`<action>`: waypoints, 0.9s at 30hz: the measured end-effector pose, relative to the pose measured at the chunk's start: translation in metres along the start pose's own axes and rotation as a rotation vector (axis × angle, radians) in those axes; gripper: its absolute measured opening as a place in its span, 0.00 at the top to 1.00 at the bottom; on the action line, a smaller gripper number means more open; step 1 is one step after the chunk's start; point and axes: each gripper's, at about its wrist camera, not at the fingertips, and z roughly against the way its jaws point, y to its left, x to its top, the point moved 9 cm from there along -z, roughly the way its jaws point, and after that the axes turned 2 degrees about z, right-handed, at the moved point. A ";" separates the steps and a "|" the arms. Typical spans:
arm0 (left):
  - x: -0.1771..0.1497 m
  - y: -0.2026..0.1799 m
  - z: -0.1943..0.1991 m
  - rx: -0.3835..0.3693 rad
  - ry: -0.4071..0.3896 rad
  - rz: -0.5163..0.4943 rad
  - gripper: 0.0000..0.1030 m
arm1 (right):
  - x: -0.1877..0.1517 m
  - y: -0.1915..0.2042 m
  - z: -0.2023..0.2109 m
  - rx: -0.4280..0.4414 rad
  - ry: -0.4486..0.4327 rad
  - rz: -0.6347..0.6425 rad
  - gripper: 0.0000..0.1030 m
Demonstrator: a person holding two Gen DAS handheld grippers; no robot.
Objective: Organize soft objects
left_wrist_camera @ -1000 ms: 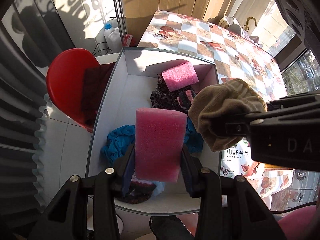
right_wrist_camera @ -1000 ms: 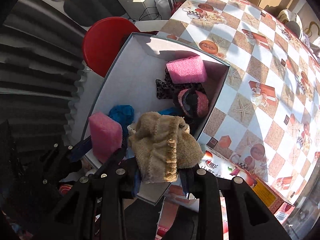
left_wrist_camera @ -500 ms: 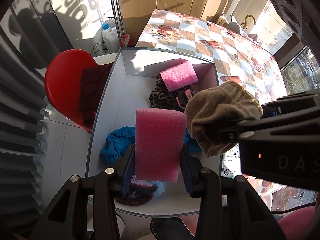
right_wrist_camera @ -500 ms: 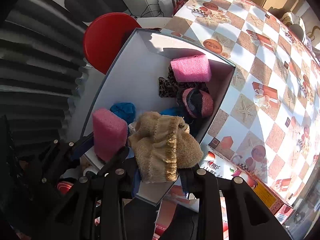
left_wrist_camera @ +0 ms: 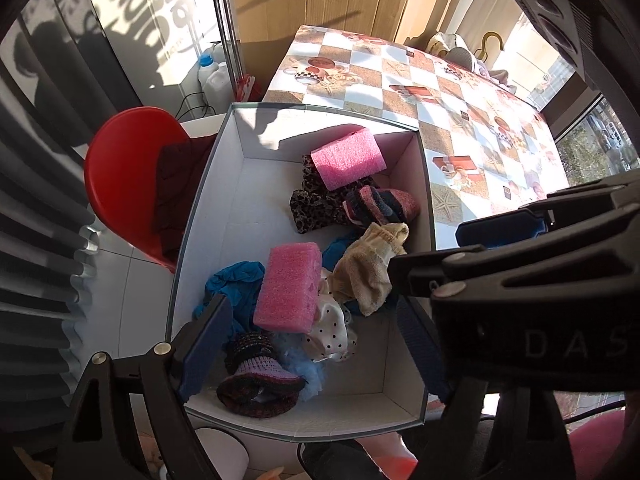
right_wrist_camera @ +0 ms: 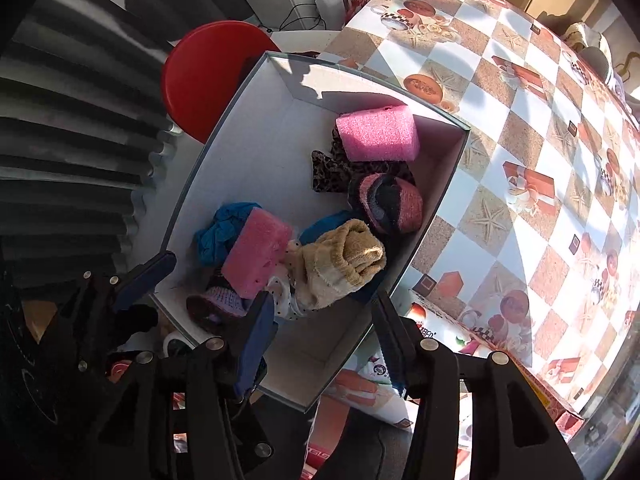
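Two grippers, your left point(left_wrist_camera: 308, 344) and right point(right_wrist_camera: 320, 320), hang over the white box point(left_wrist_camera: 208, 216) with jaws apart, holding nothing. Inside the box, a pink sponge point(left_wrist_camera: 289, 287) and a tan sock point(left_wrist_camera: 370, 270) rest on the cloth pile near its front wall, probably so the soft things sit together.
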 end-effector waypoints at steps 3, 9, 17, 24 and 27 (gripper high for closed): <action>0.004 0.005 0.003 0.009 -0.021 0.024 0.09 | 0.001 -0.005 0.002 -0.012 -0.012 -0.024 0.05; 0.010 0.012 0.014 0.020 -0.077 0.063 0.09 | 0.003 -0.012 0.010 -0.007 -0.057 -0.060 0.01; 0.006 0.011 0.013 0.048 -0.055 0.042 0.09 | 0.001 -0.014 0.020 -0.092 -0.118 -0.036 0.01; 0.000 0.009 0.012 0.054 -0.042 0.021 0.09 | -0.004 -0.020 0.018 -0.111 -0.116 -0.066 0.01; -0.002 0.008 0.011 0.053 -0.033 0.005 0.09 | -0.006 -0.022 0.021 -0.113 -0.133 -0.084 0.01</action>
